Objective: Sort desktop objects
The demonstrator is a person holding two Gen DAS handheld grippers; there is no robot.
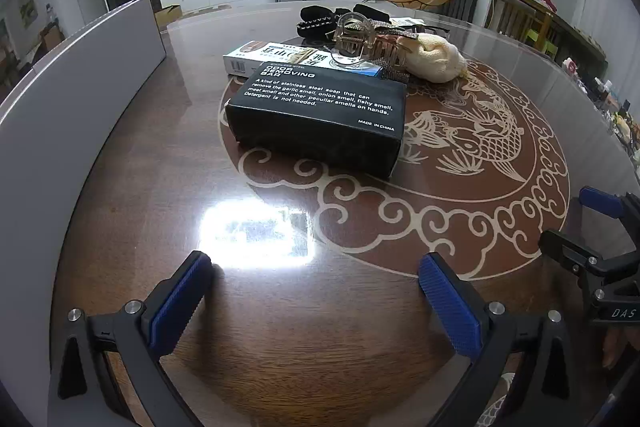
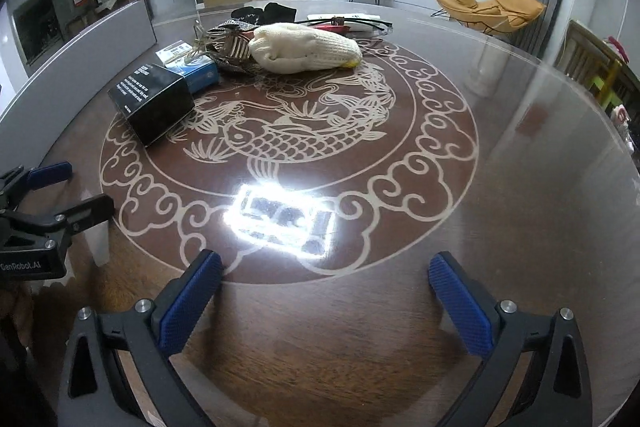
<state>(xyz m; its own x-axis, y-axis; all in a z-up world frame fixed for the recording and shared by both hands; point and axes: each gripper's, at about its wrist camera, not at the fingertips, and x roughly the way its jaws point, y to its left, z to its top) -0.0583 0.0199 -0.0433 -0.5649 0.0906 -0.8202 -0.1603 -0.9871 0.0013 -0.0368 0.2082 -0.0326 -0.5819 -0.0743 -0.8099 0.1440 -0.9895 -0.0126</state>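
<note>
Just above the bare wooden table, the left gripper and right gripper both hang with jaws wide apart and nothing between them. Beyond them lies the black soap-bar box, directly ahead of the left, off to the right one's left, its long axis crosswise in the left view. Farther back, only the right view shows the cream knitted glove whole, pointing right.
</note>
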